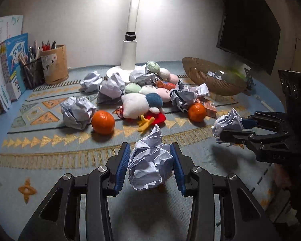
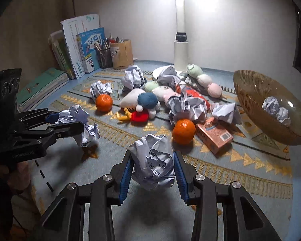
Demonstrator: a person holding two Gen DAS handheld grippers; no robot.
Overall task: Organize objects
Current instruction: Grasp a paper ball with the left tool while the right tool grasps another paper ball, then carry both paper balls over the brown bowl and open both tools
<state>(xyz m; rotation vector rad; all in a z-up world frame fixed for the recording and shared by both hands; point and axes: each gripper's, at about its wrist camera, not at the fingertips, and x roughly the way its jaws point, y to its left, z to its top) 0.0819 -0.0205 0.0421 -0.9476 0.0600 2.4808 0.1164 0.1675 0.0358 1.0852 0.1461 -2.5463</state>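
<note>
Legible markings are few. The crumpled paper ball [image 2: 153, 161] in the right wrist view bears handwritten "(b)" and a tick mark. The blue book [image 2: 91, 48] at 10 o'clock carries large Chinese characters, partly hidden. The orange box [image 2: 214, 137] shows a barcode, digits unreadable. Embossed lettering on the left gripper [image 2: 86, 127] body is too blurred to read.

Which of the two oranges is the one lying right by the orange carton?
The orange nearer the wicker bowl; it sits against the carton. The other orange lies beside a paper ball, left of the plush toys.
</note>
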